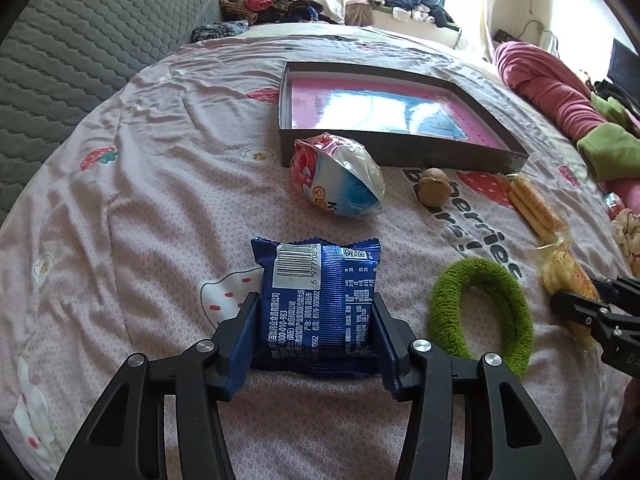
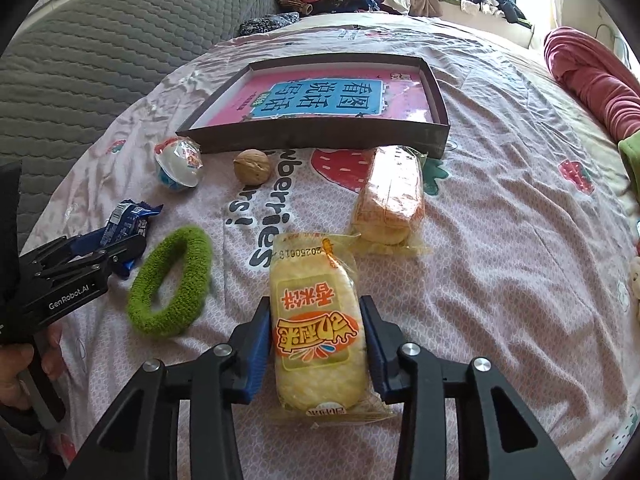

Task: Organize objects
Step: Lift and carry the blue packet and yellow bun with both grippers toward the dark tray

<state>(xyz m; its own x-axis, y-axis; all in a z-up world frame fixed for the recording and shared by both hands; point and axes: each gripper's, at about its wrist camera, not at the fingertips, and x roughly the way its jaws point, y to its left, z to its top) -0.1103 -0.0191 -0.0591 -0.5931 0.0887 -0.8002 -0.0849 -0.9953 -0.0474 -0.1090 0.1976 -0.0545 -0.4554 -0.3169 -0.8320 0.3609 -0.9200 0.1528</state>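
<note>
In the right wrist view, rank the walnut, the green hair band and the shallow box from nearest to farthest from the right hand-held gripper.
1. Green hair band, just left of the right hand-held gripper.
2. Walnut, farther up, slightly left.
3. Shallow box, beyond the walnut.

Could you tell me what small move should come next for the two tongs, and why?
Probably lift both straight up. The left tongs pinch the blue packet and the right tongs flank the yellow rice-cracker packet; both still lie on the bedsheet, and the dark box beyond waits.
</note>
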